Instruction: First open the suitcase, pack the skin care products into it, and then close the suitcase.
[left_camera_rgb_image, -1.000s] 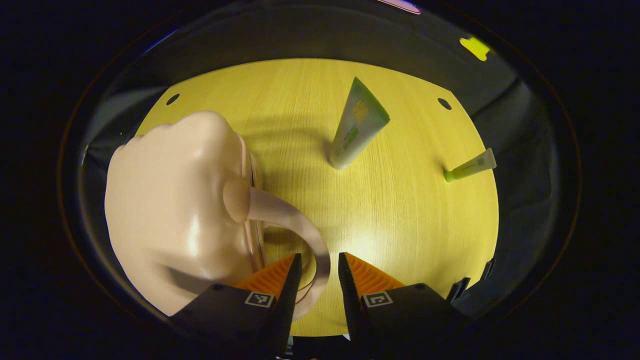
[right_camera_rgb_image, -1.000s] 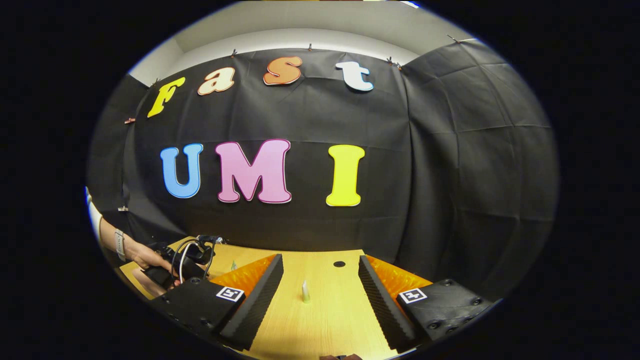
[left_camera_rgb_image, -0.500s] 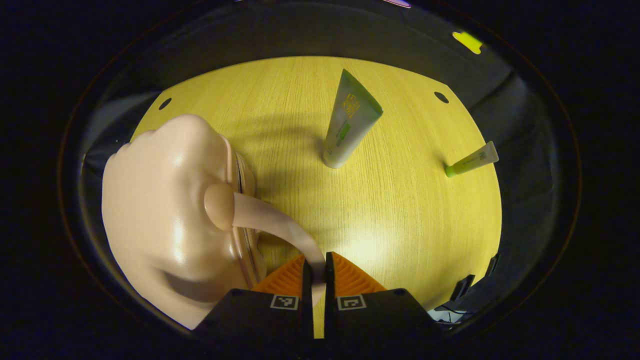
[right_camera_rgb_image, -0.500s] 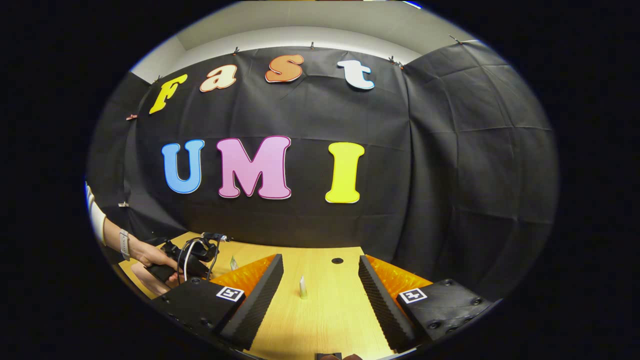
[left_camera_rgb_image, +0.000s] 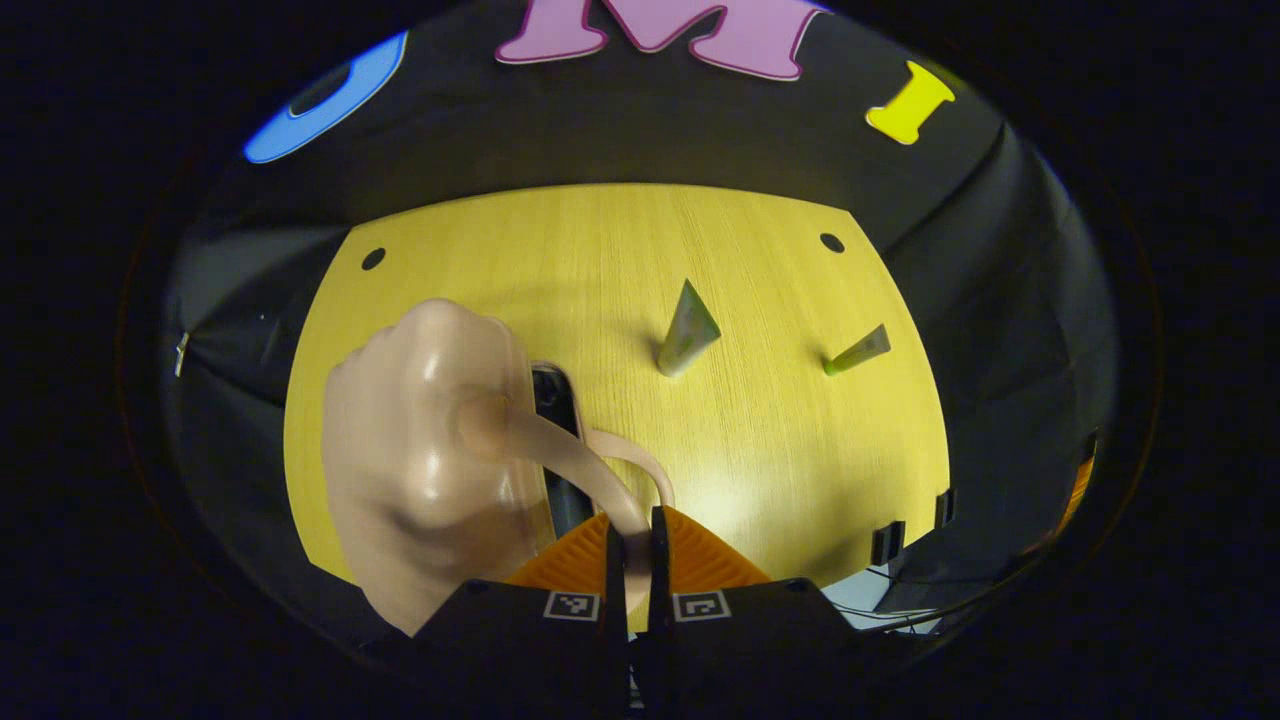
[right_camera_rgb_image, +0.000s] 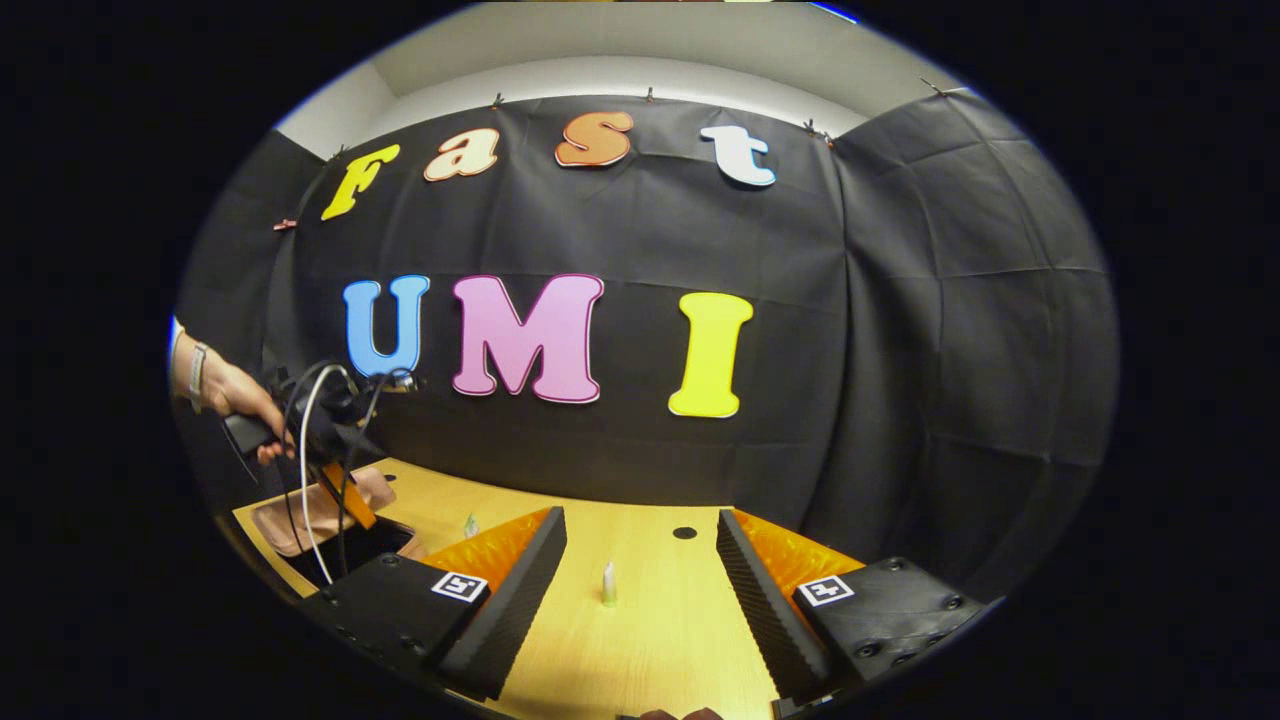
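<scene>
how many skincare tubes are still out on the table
2: a larger tube standing near the table's middle, and a smaller green-capped tube toward the table's right side in the left gripper view. Others could be hidden behind the suitcase lid.

My left gripper (left_camera_rgb_image: 630, 545) is pinched closed, while my right gripper (right_camera_rgb_image: 640, 580) hangs level, fingers (right_camera_rgb_image: 520, 580) wide apart.

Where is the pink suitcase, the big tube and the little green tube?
pink suitcase (left_camera_rgb_image: 420, 450), left gripper view, on its shiny lid.
big tube (left_camera_rgb_image: 688, 332), left gripper view, on the middle of its body.
little green tube (left_camera_rgb_image: 858, 350), left gripper view, on the middle of its body.
</scene>
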